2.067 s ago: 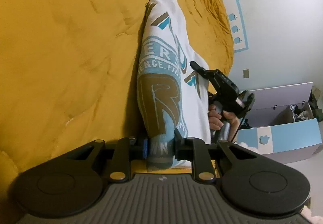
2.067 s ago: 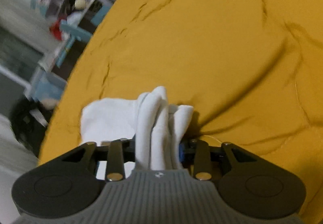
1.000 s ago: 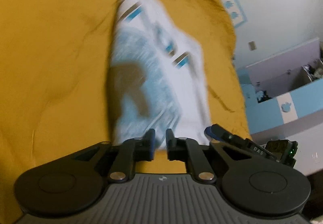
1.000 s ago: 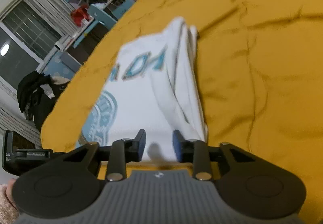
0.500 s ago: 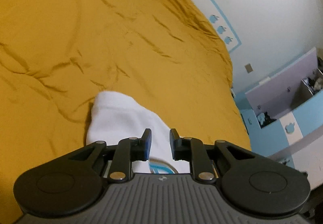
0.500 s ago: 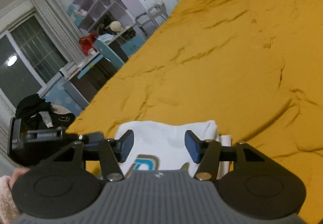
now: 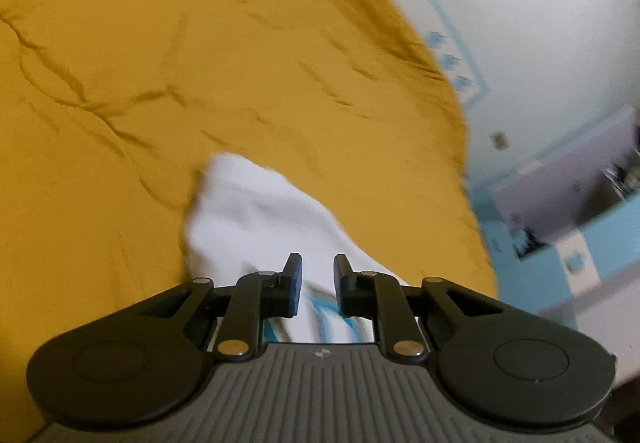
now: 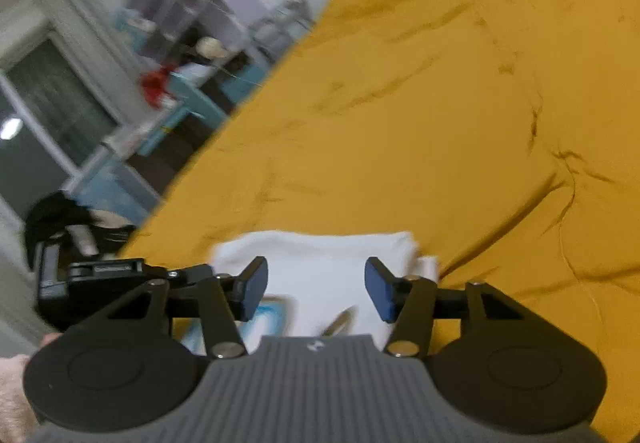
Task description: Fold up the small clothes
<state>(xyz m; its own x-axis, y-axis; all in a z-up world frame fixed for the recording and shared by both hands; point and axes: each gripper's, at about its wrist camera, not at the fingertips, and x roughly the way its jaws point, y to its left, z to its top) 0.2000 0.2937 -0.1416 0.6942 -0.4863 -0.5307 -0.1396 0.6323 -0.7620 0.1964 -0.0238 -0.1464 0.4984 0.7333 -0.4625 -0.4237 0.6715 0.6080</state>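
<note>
1. Leftmost, the left gripper (image 7: 316, 285) hangs just above the near end of the white garment (image 7: 260, 219), jaws narrowly parted and empty, a slim gap between the blue pads; they have just been opening, and no cloth sits between them.
2. Ahead of those jaws the garment runs away and a little leftward over the yellow bedspread (image 7: 140, 83), close to the bed's near right-hand edge (a teal print peeks out right under the fingers).
3. Further right, the right gripper (image 8: 316, 289) stands with jaws clearly wider, also empty, having opened too; the folded garment (image 8: 320, 263) lies crosswise just beyond and below them.
4. Both grippers tilt moderately downward; the left looks nearer the cloth, so a regrasp there seems the likelier next move.
</note>
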